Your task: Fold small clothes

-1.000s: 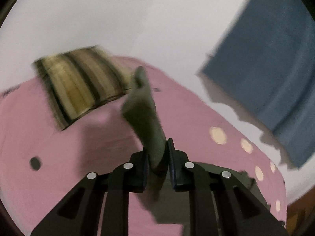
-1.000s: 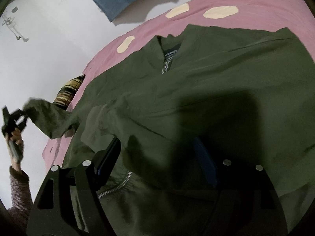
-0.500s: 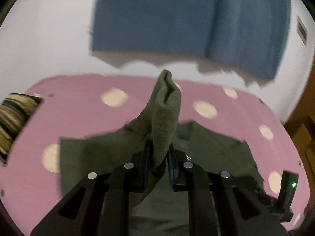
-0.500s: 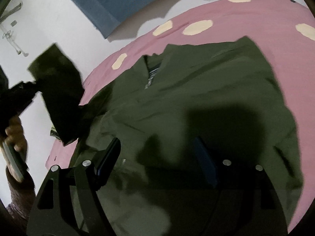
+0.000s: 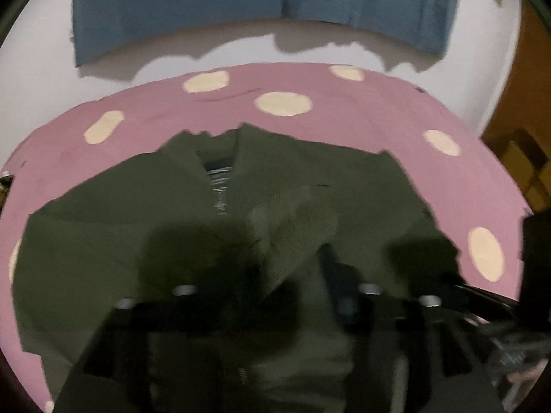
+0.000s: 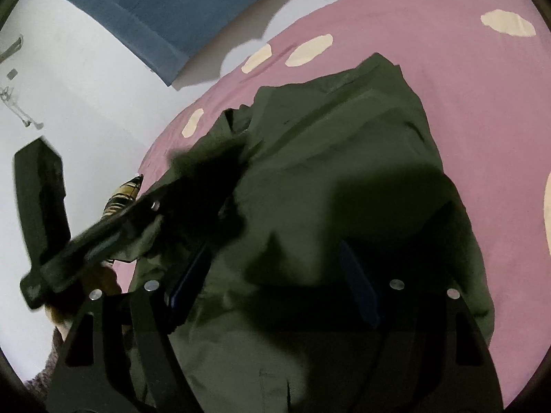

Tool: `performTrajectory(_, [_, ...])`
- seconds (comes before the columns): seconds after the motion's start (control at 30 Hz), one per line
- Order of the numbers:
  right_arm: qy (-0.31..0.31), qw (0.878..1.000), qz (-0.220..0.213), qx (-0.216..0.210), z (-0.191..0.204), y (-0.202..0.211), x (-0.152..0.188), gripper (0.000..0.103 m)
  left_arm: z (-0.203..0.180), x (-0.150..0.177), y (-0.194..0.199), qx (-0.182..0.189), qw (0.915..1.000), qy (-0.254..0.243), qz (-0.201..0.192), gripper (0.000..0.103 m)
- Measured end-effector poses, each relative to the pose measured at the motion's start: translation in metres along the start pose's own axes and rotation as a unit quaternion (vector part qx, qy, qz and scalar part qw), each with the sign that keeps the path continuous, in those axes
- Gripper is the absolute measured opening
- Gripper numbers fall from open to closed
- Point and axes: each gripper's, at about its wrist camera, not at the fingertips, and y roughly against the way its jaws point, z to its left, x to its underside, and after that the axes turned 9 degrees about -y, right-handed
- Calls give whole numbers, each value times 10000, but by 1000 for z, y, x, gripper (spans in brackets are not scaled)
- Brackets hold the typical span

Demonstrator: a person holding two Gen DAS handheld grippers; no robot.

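You're swinging that sleeve (image 5: 292, 237) across the jacket (image 5: 103, 241) and your left claw (image 5: 272, 296) is opening around it. Your right claw (image 6: 272, 275) is hanging wide and empty, so the sleeve's maybe sliding back off.

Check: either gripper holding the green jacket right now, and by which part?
Neither. Left gripper is opening, its fingers letting go of the sleeve cuff lying between them; right gripper hangs open over the jacket.

Home bedroom. Bed covered by pink sheet (image 5: 361, 117) with cream polka dots fills both views. Blue curtain (image 5: 206, 0) hangs on white wall (image 6: 86, 110) behind bed. Wooden furniture (image 5: 523, 158), orange-brown, at right edge of left view. Striped fabric item (image 6: 122, 196) lies at bed's left edge. Dim indoor lighting, hard shadows on wall.
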Motion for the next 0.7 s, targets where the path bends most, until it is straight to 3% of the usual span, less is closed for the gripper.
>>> performTrajectory(0.07, [-127,9999,15,-58,-5,0,-1,76,-6,2,16,86,9995,-131,-290,75])
performTrajectory(0.23, [-500,9984,37,-265,-17,7,0,76,3,4,49,518,9964,39,-676,75])
performTrajectory(0.33, [-589,9976,4,-367,-16,12,-3,76,27,16,70,538,9941,292,-892,75])
performTrajectory(0.53, [-528,9968,275,-526,2,-9,-18,76,101,62,103,-199,9905,743,-1140,76])
performTrajectory(0.7, [-487,9962,676,-272,19,-56,-38,76,149,103,111,-705,9866,1123,-949,75])
